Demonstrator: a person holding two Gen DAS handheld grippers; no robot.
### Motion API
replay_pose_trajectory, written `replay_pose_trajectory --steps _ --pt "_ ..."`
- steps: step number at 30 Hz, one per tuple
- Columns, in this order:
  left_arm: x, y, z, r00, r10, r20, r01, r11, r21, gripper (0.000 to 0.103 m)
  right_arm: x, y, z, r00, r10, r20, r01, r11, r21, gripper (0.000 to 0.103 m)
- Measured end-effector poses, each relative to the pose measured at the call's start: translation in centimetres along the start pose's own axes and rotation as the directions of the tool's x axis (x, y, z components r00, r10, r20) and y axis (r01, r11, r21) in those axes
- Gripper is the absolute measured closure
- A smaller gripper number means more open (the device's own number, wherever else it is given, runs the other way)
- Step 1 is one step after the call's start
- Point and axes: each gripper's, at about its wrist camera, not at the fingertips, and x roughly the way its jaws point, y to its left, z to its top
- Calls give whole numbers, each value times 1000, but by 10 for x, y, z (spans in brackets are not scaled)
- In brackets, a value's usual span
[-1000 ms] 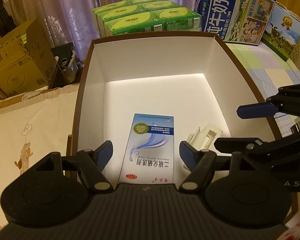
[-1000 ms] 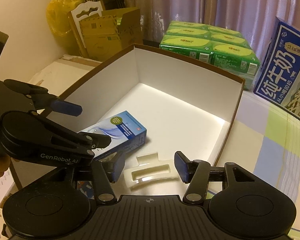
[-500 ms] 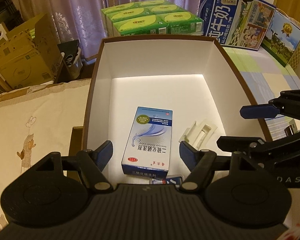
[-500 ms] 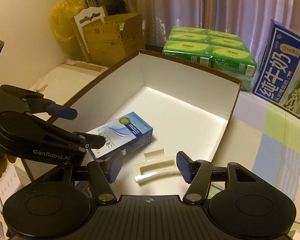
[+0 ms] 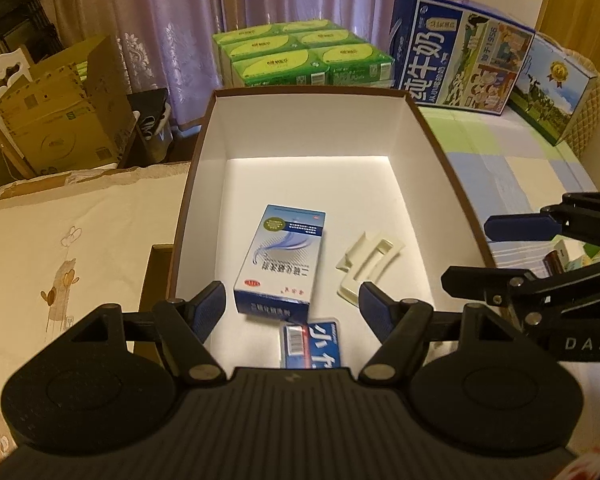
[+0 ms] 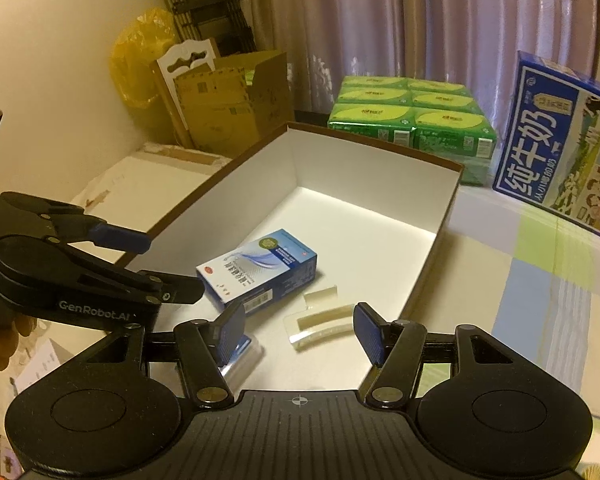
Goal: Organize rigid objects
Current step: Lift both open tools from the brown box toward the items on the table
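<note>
Because three things already lie flat inside the white-lined brown cardboard box [image 5: 204,184], namely the blue and white medicine carton [image 5: 282,258], the cream plastic clip-like piece [image 5: 370,260] and the small blue packet [image 5: 314,346], we hold our left gripper [image 5: 290,306] and right gripper [image 6: 298,334] above it, both with jaws apart and empty, probably free to fetch more.

We count one open box [image 5: 432,128], one medicine carton [image 5: 282,256], one blue packet [image 5: 314,346], one cream plastic insert [image 5: 368,260], two milk cartons [image 5: 460,64], six green packs [image 5: 300,56].
</note>
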Motion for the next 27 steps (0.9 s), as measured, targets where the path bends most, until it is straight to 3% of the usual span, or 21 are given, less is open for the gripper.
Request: replay_pose_trajectory --steps 14,27 --pt "-51 -49 -34 999 -6 43 9 998 -69 33 -69 -15 -38 998 34 53 -35 999 26 43" --pt "-65 -121 -54 999 -46 27 48 995 -82 33 -122 -60 -77 998 46 32 -47 998 33 37"
